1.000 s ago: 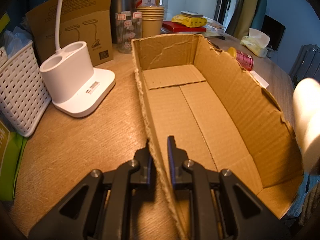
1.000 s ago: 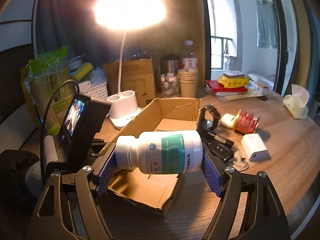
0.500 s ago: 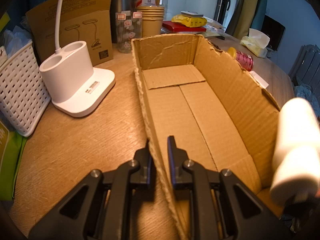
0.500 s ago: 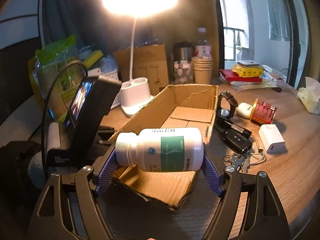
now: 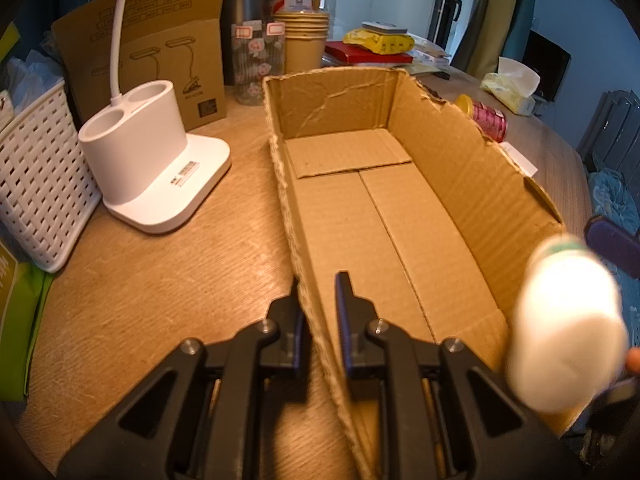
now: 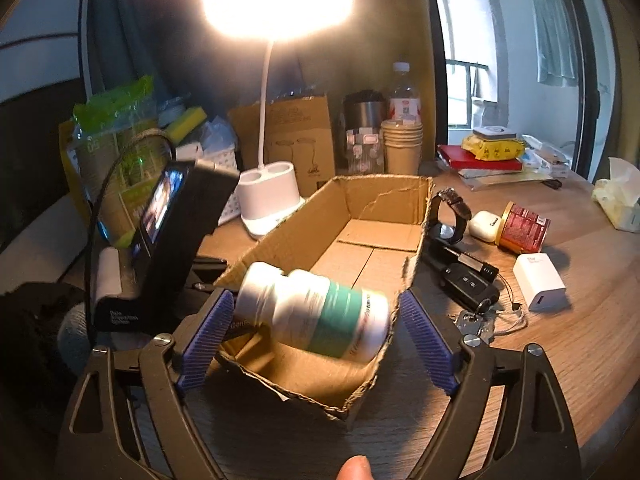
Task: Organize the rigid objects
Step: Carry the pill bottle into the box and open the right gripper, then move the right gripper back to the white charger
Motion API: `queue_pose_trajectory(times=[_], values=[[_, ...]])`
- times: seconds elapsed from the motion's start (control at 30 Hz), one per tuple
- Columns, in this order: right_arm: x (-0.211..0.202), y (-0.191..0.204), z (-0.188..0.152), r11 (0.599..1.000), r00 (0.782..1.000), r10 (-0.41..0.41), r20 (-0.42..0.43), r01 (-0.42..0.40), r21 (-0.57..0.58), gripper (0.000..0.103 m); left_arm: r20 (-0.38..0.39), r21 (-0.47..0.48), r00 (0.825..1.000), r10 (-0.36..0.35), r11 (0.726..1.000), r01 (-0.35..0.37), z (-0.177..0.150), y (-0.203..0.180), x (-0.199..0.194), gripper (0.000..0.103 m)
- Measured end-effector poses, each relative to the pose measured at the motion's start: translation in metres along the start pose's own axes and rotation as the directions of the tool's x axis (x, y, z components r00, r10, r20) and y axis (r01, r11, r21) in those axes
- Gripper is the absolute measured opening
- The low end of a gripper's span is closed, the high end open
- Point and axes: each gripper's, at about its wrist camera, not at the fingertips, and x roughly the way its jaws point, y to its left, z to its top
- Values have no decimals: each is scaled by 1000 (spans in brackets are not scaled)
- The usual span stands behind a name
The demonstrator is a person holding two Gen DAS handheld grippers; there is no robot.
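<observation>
Over the cardboard box (image 6: 376, 236), the right gripper's (image 6: 316, 336) jaws have just opened, freeing the now-tilted bottle (image 6: 316, 316)

White desk lamp (image 5: 156, 168) on wooden table (image 5: 132, 280), lit, two-well base; barcode label on foot. White lattice basket (image 5: 40, 184) left of lamp. Brown lamp carton (image 5: 160, 52) upright behind base. Far: steel tumbler (image 5: 244, 4), floral glass (image 5: 258, 66), stacked paper cups (image 5: 304, 36), water bottle (image 6: 404, 92). Far right: yellow packet (image 6: 494, 148) atop red book (image 6: 476, 160); tissue pack (image 6: 618, 196) at right edge.
</observation>
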Motion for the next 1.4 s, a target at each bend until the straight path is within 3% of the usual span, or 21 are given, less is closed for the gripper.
queue_pose_trajectory(times=[0.43, 0.73, 1.13, 1.4], values=[[-10, -5, 0, 999, 999, -38, 26, 38, 1, 89, -2, -6, 1000, -4, 1000, 4, 1, 2, 1, 16], [-27, -39, 2, 985, 986, -157, 64, 152, 83, 89, -3, -6, 1000, -4, 1000, 4, 1, 2, 2, 17], [-31, -89, -11, 920, 933, -359, 25, 350, 174, 89, -3, -7, 1000, -5, 1000, 5, 1, 2, 2, 17], [-11, -119, -18, 887, 903, -427, -35, 426, 180, 89, -3, -7, 1000, -6, 1000, 6, 1, 2, 2, 17]])
